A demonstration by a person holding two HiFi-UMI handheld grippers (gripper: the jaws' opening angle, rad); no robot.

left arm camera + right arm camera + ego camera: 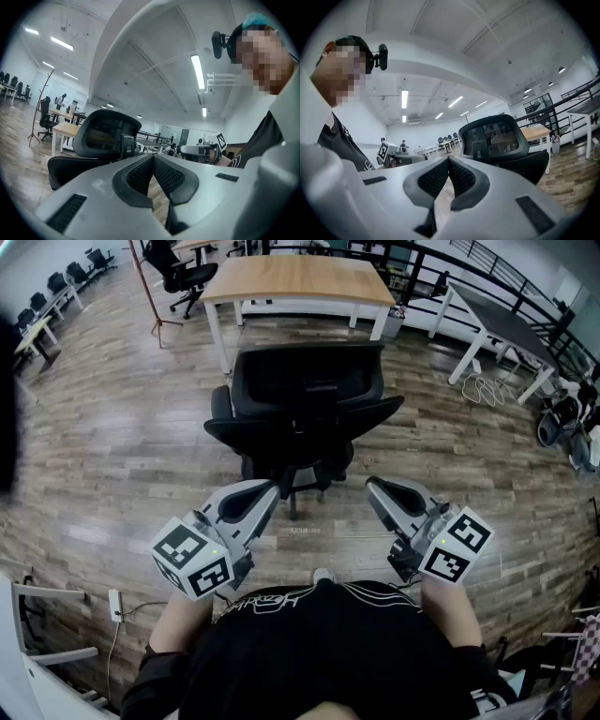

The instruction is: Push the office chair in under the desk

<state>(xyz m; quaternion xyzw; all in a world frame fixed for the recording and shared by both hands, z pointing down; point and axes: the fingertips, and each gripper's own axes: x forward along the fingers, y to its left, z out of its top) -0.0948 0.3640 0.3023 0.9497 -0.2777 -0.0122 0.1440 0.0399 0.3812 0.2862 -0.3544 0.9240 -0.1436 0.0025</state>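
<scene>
**Head view: the chair is out on the floor, and both grippers are shut**

At the lower left of the head view, the left gripper is held low in front of the person, pointed up the frame at the chair. In the left gripper view its jaws are seen pressed together with nothing between them. They are most likely kept shut so that a firm, blunt end can be used for pushing.

In the middle of the head view the office chair is found. Its back is turned to the person, so it can be pushed from behind. It is not touched by either gripper; a strip of wooden floor is seen between them and the chair. The desk is set at the top middle, past the chair, with more bare floor in between. The chair is lined up with the desk but has not been pushed under it, so the job looks not yet started.

At the lower right, the right gripper is held the same way, across from the left one. In the right gripper view its jaws are also closed on nothing, and the chair is seen just ahead. The two grippers are likely kept apart so that both sides of the chair can be pushed evenly and it rolls straight.
</scene>
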